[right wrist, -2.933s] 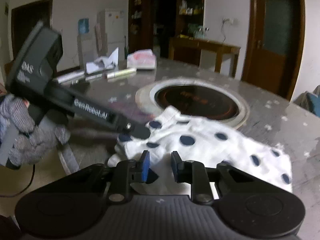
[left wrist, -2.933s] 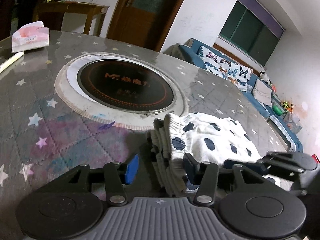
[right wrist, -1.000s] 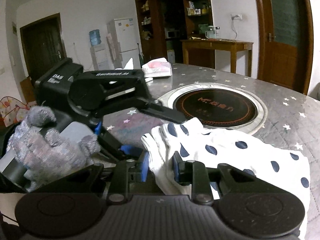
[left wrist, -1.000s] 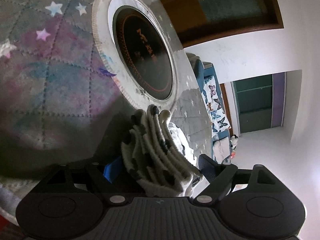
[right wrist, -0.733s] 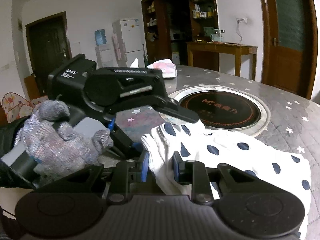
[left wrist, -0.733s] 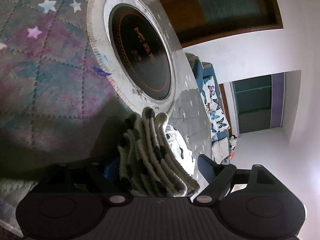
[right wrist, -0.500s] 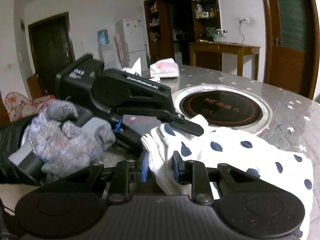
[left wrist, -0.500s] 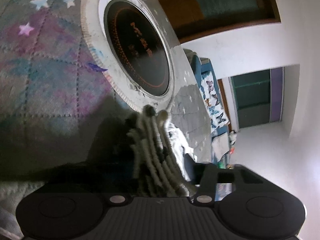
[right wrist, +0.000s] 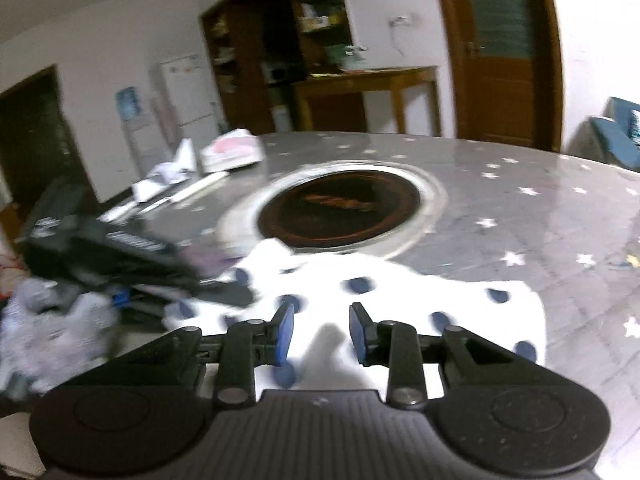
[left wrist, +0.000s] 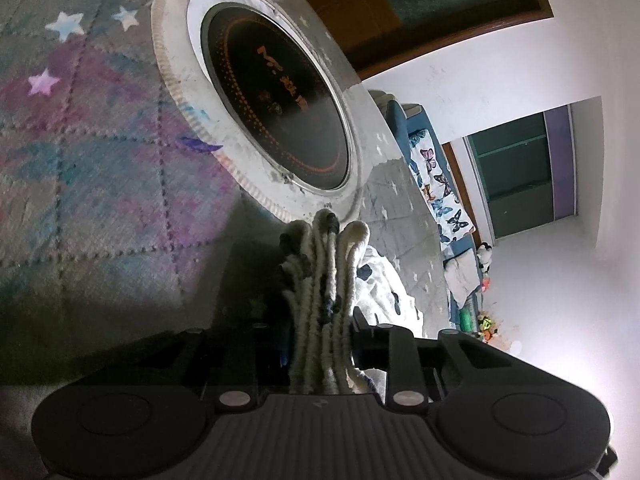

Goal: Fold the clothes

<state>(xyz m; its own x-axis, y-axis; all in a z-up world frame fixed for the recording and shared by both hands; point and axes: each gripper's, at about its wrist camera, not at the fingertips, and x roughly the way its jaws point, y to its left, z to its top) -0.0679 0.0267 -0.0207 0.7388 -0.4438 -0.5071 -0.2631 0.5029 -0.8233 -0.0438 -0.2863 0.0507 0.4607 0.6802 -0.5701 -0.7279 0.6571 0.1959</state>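
Grey quilted cloth with pale stars covers the round table, one black glass cooker ring sunk in its middle. One garment, white with dark blue dots, lies near the ring, and two tongs work it. Left tongs are clamped on its bunched, ribbed waistband, a thick stack of folds. Right tongs, which pinched the cloth half a second ago, now stand parted above it, empty. A gloved hand blurs at the left edge
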